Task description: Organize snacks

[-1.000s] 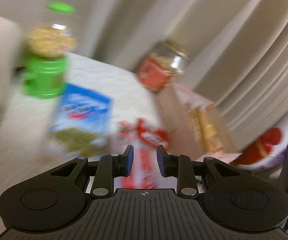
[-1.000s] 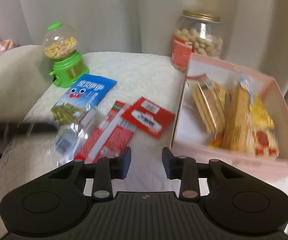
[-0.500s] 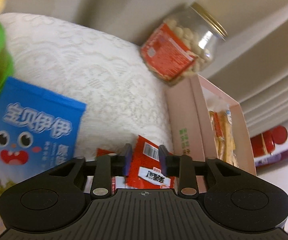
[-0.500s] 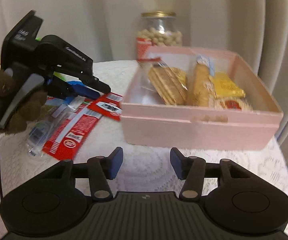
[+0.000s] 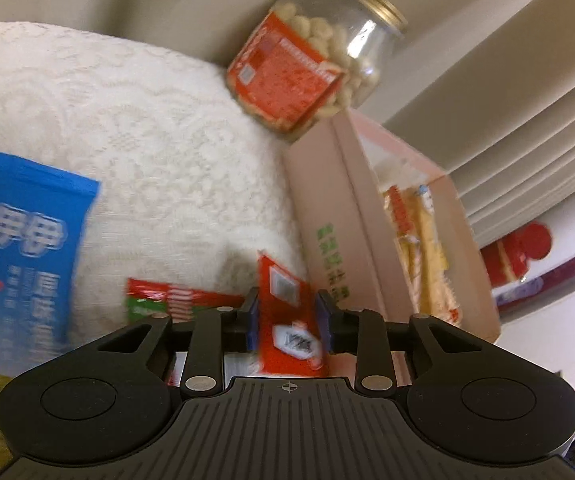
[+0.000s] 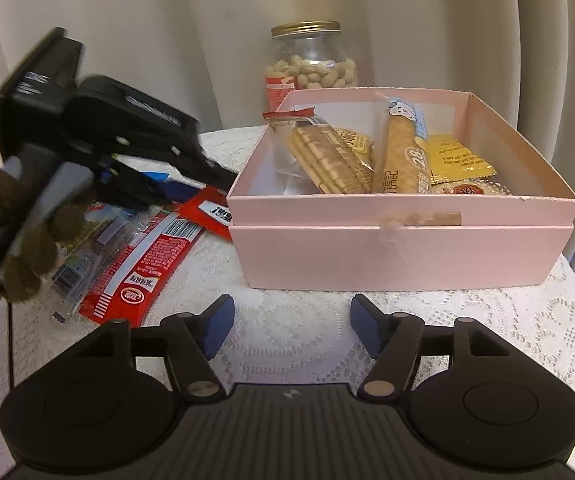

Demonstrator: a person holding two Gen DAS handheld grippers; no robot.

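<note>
- On the lace-covered table, a pink box already holds several snacks: a biscuit pack, a long wafer stick and a yellow sachet, so part of the sorting looks done.
- Left of the box, loose packets lie waiting: a small red packet, a long red sausage stick, a clear-wrapped one and a blue bag.
- Straddling the small red packet is the left hand-held gripper; its jaws have just been closing a little, the packet between them, though whether the pads press on it I cannot tell.
- Near the box front, the right hand-held gripper has just been opening and stands wide apart with nothing between its jaws.
- Behind the box, a peanut jar stands upright.
</note>
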